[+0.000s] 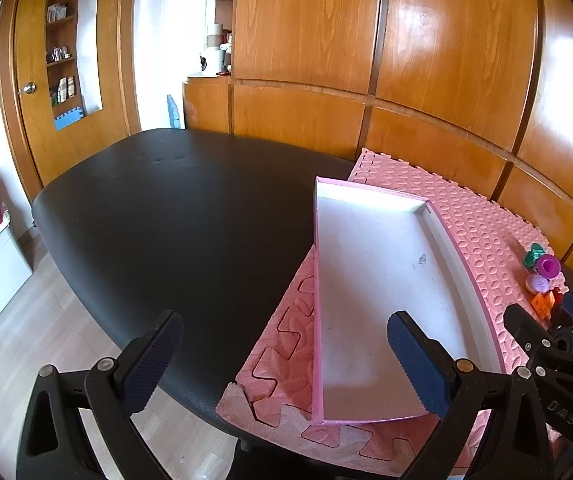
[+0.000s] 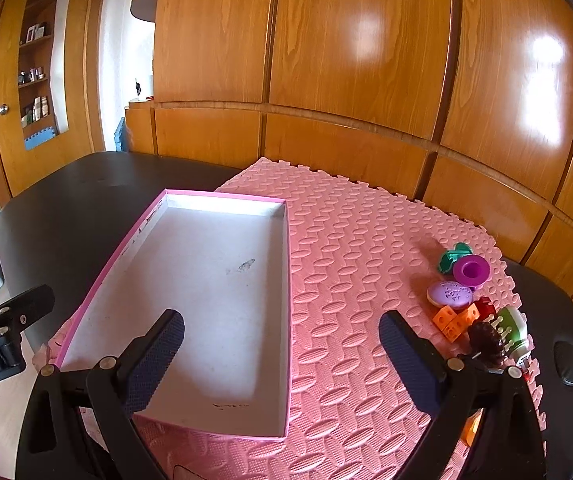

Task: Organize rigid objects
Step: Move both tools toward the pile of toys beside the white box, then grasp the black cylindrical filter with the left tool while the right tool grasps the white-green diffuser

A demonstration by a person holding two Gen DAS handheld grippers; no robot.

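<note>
Both tools were spread wide and held nothing. The left gripper [image 1: 284, 364] hung over the near end of the pink box [image 2: 190, 300], one finger above its white floor, the other above the black table [image 1: 158, 216]. The right gripper [image 2: 282, 364] hung over the pink foam mat [image 2: 358, 240], just beside the box's right wall.

The box was empty, so the task seemed not yet begun. The toys lay in a small heap at the right edge of the mat, well apart from the box: a green piece [image 2: 452, 262] touching a purple spool [image 2: 473, 272], a lilac cookie-like disc [image 2: 449, 294] in front of them, two orange cubes [image 2: 454, 320], a red block [image 2: 485, 308], then a dark brown piece [image 2: 486, 342] against a green-and-white thing [image 2: 514, 326].

Probably the next step was for the right gripper to take one toy, e.g. the disc, as it was nearest w/ free space around it. My advice: approach from above, fingers on both sides of the disc's edge, and close slowly so the neighbours are not pushed off the mat. The heap was tight, so the outer pieces should go first. The left gripper could steady the box.
</note>
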